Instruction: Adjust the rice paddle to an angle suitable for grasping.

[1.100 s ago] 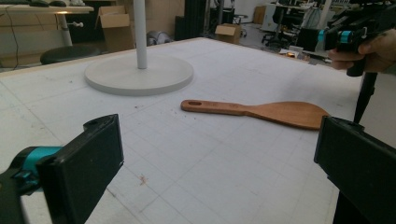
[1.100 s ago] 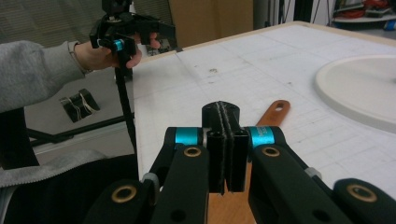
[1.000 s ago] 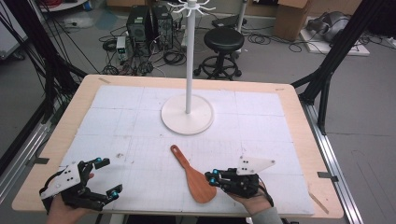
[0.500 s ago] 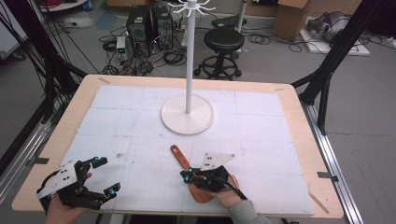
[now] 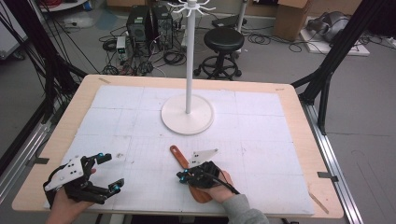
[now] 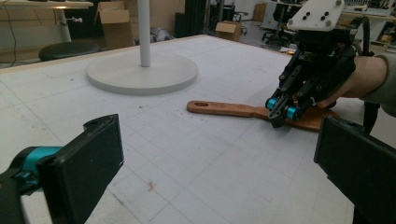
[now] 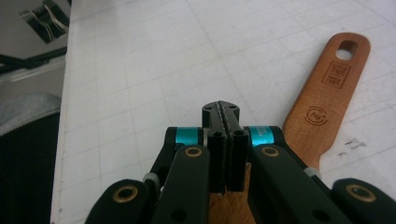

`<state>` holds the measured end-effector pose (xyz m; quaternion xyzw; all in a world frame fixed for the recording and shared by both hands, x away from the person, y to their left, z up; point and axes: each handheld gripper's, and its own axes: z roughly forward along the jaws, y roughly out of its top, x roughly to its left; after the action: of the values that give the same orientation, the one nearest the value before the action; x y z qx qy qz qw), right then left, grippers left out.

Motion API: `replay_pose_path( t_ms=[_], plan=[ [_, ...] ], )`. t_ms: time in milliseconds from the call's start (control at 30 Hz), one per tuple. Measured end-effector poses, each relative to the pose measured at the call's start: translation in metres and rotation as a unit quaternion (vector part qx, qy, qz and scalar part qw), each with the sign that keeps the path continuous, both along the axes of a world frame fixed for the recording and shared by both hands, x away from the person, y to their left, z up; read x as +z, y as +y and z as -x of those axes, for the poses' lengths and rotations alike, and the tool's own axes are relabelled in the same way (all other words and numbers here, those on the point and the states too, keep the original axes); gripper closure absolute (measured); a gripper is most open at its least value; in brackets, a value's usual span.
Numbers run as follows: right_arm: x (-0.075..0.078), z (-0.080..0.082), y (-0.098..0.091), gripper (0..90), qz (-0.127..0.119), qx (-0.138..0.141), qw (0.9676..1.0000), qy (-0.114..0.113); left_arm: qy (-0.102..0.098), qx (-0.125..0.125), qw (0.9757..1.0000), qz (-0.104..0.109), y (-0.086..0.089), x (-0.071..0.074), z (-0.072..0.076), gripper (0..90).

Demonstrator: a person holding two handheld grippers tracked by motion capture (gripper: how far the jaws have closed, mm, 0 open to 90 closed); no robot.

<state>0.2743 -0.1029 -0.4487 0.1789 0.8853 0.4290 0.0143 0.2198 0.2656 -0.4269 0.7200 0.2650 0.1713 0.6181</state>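
Two grippers: left gripper [image 5: 105,172] fingers apart; right gripper [image 7: 225,114] fingers closed over flat wooden spatula [image 7: 322,100].

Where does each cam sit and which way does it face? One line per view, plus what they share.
High view: fixed above the person's side, looking forward and down at the table; both hands, left claw, right claw.
Left gripper view: rides the left claw, looks across at the stand base; own open jaws.
Right gripper view: rides the right claw, looks down; jaws closed together.
Shared: all three see the wooden spatula.
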Motion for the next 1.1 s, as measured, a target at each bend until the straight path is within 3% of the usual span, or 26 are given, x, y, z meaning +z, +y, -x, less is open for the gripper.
replay_pose_path(
  t_ms=[100, 200, 400, 467, 533, 1100],
  plan=[
    [0.001, 0.000, 0.003, 90.0, 0.020, 0.006, 0.9998, 0.001, 0.001, 0.001, 1.0000, 0.002, 0.000, 0.000, -0.005, 1.9],
    [0.001, 0.000, 0.003, 90.0, 0.024, 0.008, 0.9997, -0.003, 0.002, 0.003, 1.0000, 0.004, 0.000, 0.001, -0.010, 1.9],
    [0.003, 0.000, 0.001, 90.0, 0.030, 0.011, 0.9994, 0.008, -0.002, 0.006, 0.9999, 0.011, -0.001, 0.002, -0.018, 1.9],
    [0.003, 0.000, 0.000, 90.0, 0.036, 0.021, 0.9991, -0.005, 0.004, 0.006, 0.9999, 0.011, 0.000, 0.002, -0.020, 1.9],
    [0.003, 0.000, 0.000, 90.0, 0.038, 0.019, 0.9991, -0.003, 0.005, 0.008, 0.9999, 0.012, -0.001, 0.001, -0.022, 1.9],
    [0.009, 0.004, -0.025, 90.0, 0.064, 0.043, 0.9970, 0.006, 0.005, 0.003, 1.0000, 0.000, -0.003, 0.001, -0.021, 1.9]
  ],
)
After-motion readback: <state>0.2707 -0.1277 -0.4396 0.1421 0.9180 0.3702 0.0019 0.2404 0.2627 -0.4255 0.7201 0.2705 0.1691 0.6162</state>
